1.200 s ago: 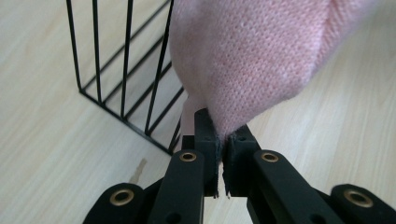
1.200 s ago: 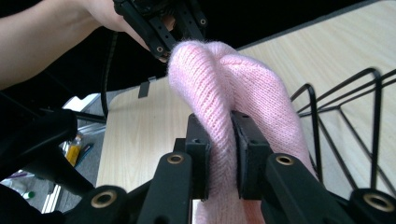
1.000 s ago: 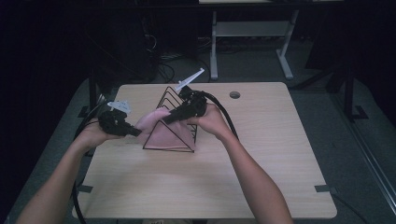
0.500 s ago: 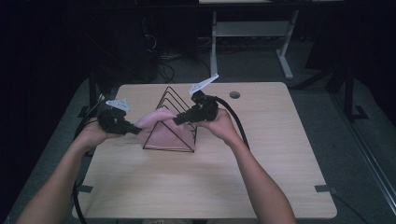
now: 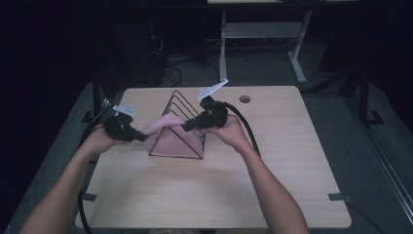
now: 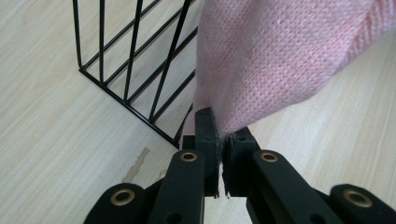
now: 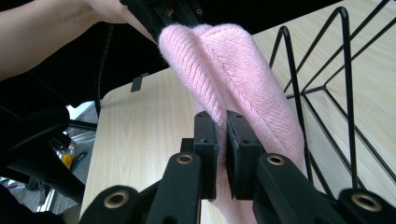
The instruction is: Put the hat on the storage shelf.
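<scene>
A pink knitted cloth (image 5: 168,138) hangs over the front part of a black wire triangular rack (image 5: 176,108) on the wooden table (image 5: 219,195). My left gripper (image 5: 141,137) is shut on the cloth's left end, and the pink knit (image 6: 280,60) rises from between its jaws beside the rack's wires (image 6: 135,70). My right gripper (image 5: 187,126) is shut on the cloth's right part at the rack's top. The folded pink knit (image 7: 233,70) is pinched there, with the rack (image 7: 336,84) to the right and the other hand's gripper (image 7: 163,11) behind.
A round cable hole (image 5: 245,99) lies in the table at the back right. Black cables (image 5: 246,129) trail from both grippers. A white desk frame (image 5: 263,29) stands on the floor beyond the table. Tape marks (image 5: 338,197) sit near the front corners.
My right gripper has moved right and slightly up along the rack's top with the cloth. The left gripper has stayed near the rack's left side.
</scene>
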Available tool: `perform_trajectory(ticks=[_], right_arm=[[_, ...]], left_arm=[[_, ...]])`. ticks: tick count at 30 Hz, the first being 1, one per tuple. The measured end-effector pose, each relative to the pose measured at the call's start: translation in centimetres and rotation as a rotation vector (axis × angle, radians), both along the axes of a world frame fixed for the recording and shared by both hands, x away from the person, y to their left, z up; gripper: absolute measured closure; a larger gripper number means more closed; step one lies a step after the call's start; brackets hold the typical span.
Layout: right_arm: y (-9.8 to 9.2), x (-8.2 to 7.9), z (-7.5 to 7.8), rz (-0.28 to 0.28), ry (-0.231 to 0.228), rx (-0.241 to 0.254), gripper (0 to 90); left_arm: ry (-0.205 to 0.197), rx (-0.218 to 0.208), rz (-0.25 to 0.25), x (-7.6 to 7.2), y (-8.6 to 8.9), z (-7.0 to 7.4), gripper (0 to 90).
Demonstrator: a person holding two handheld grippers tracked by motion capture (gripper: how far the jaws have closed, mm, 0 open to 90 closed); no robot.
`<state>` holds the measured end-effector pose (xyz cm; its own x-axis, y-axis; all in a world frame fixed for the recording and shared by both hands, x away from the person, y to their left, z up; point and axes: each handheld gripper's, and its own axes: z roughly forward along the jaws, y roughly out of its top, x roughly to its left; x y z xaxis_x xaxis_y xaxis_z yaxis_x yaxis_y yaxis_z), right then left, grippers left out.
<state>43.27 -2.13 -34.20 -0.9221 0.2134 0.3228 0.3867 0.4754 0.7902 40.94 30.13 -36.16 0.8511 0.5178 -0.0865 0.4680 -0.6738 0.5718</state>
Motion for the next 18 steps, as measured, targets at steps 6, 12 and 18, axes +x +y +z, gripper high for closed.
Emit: perform_trajectory(ticks=[6, 12, 18], right_arm=[[0.0, 0.0, -0.1, 0.001, 0.007, 0.003, 81.0], [-0.6, -0.3, 0.0, 0.008, 0.009, 0.022, 64.3], [-2.1, -1.0, 0.2, -0.039, -0.005, 0.004, 51.9]], left_arm=[[0.015, -0.007, -0.014, -0.2, -0.2, 0.0, 85.4], [-0.010, -0.007, -0.016, -0.7, -0.3, 0.3, 74.3], [-0.022, -0.013, -0.020, -1.2, 0.0, 0.7, 68.3]])
